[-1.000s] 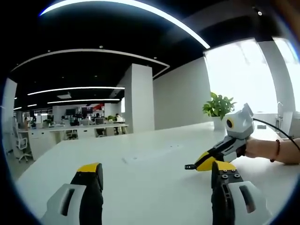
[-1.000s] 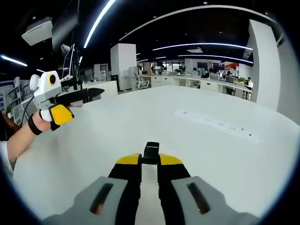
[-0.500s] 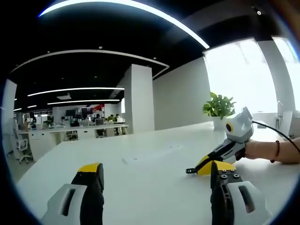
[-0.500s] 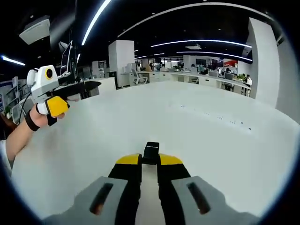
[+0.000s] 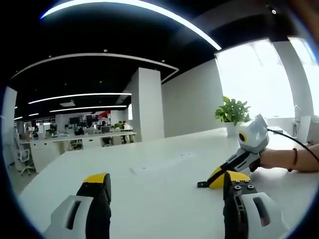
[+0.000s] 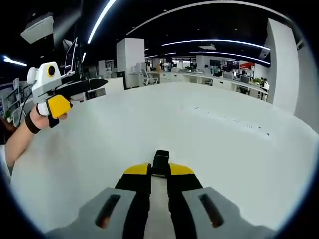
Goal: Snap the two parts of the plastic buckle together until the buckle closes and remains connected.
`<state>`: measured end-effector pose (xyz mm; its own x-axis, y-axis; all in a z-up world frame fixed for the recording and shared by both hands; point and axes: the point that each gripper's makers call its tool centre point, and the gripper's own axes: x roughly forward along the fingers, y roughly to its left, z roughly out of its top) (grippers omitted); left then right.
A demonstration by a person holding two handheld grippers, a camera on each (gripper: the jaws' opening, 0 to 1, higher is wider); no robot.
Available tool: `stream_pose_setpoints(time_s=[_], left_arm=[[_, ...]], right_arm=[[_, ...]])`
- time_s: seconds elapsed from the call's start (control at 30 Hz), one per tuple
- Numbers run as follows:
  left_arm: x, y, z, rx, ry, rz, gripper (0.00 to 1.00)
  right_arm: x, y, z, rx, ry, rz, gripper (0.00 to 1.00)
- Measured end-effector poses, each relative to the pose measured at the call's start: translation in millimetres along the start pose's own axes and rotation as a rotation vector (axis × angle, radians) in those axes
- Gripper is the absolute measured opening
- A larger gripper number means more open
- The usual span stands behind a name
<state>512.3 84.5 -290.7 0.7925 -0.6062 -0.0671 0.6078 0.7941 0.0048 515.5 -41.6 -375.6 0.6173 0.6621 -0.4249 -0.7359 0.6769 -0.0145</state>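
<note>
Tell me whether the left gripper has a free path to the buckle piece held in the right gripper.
Probably yes: the left gripper is open, and bare white table lies between it and the black buckle piece pinched by the right gripper.

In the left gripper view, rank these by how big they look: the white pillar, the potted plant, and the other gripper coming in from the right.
1. White pillar, clearly largest.
2. Right gripper.
3. Potted plant.

The gripper is much nearer the camera than the plant, so this tells only how they look, not their true sizes.
</note>
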Motion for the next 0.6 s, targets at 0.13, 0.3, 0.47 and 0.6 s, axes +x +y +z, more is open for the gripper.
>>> stream_pose_setpoints(time_s=[0.13, 0.3, 0.47, 0.6], left_arm=[[0.1, 1.3, 0.0, 0.003, 0.002, 0.003, 0.95], [-0.5, -0.8, -0.8, 0.007, 0.005, 0.002, 0.94], [-1.0, -1.5, -2.4, 0.009, 0.011, 0.005, 0.94], [-1.7, -3.2, -4.1, 0.012, 0.015, 0.005, 0.94]], right_arm=[[-1.1, 1.0, 0.0, 0.002, 0.001, -0.001, 0.11], [-2.2, 0.8, -0.9, 0.006, -0.007, 0.004, 0.11], [-2.7, 2.0, -1.2, 0.006, -0.009, 0.007, 0.11], [-2.0, 6.7, -0.6, 0.01, -0.026, 0.038, 0.11]])
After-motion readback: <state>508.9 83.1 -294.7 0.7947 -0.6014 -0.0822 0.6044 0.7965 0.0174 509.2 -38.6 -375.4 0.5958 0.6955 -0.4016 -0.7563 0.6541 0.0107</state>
